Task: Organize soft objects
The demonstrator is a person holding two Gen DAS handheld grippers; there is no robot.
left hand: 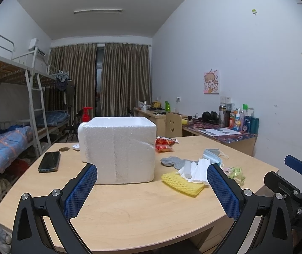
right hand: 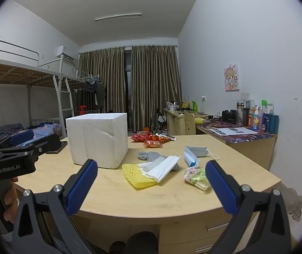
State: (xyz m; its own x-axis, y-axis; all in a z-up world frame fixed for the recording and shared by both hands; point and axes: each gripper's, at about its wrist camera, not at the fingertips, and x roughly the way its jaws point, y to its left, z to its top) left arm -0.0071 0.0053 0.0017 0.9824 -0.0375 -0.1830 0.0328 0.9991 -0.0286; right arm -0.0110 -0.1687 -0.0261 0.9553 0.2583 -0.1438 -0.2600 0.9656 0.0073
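Note:
A white foam box (left hand: 119,150) (right hand: 98,139) stands on the wooden table (left hand: 129,207). To its right lie soft things: a yellow foam net (left hand: 182,183) (right hand: 138,176), white foam sheets (left hand: 197,170) (right hand: 161,168), a grey sock (left hand: 172,162) (right hand: 151,156), blue face masks (left hand: 212,154) (right hand: 193,154) and a small pastel bag (left hand: 235,172) (right hand: 197,176). My left gripper (left hand: 152,184) is open and empty, held before the box. My right gripper (right hand: 151,180) is open and empty, above the table's front edge before the pile.
A phone (left hand: 49,162) lies left of the box. Red snack packets (left hand: 163,144) (right hand: 151,139) lie behind the pile. A red pump bottle (left hand: 87,114) stands behind the box. A desk with bottles (right hand: 256,118) runs along the right wall; bunk beds stand at left.

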